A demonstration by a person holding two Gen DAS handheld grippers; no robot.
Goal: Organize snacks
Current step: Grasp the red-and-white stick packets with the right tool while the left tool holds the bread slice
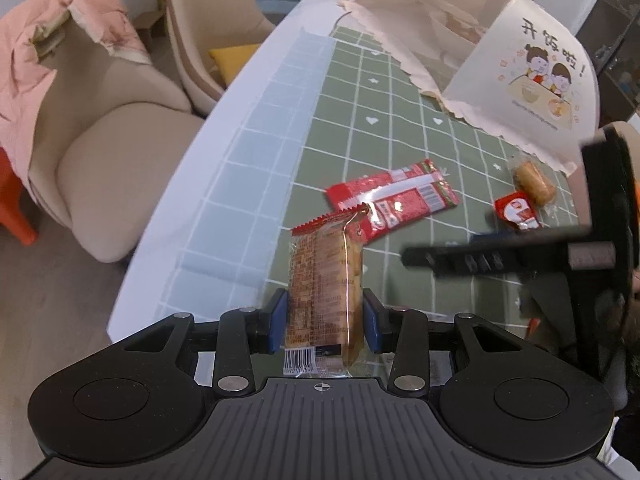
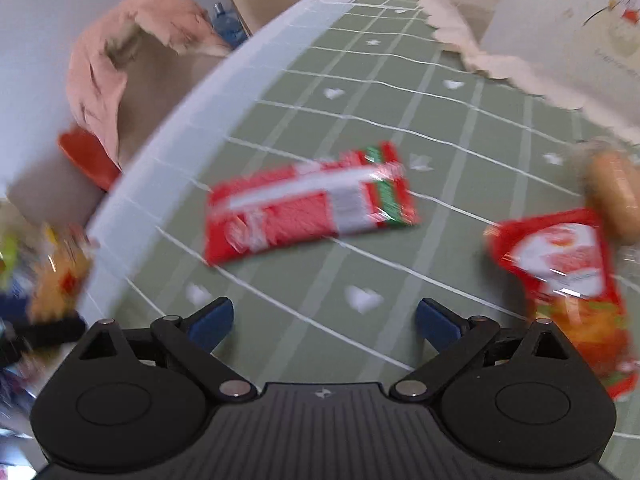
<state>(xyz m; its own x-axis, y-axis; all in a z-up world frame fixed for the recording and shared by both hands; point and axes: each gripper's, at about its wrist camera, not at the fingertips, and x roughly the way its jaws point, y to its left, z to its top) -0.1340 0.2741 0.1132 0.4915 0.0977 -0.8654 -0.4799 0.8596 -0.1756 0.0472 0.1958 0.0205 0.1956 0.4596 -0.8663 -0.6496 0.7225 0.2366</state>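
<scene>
A person sorting snacks at a dining table: the left gripper [image 1: 325, 326] is clamped on a clear biscuit packet [image 1: 326, 280], blue pads pressing its two long sides, lifted above the green checked tablecloth [image 1: 360, 92] near the table's edge. The packet's long axis runs straight out along the fingers toward 12 o'clock, barcode end nearest the camera, red crimped seal farthest. Gripping it across the narrow width likely keeps it steady for carrying. The right gripper [image 2: 324, 322] hangs with its jaws spread wide and empty, a flat red packet [image 2: 310, 208] at 12 o'clock, its long axis crosswise; a small red pouch [image 2: 560, 256] and wrapped bun [image 2: 614, 200] lie at 2 o'clock.
</scene>
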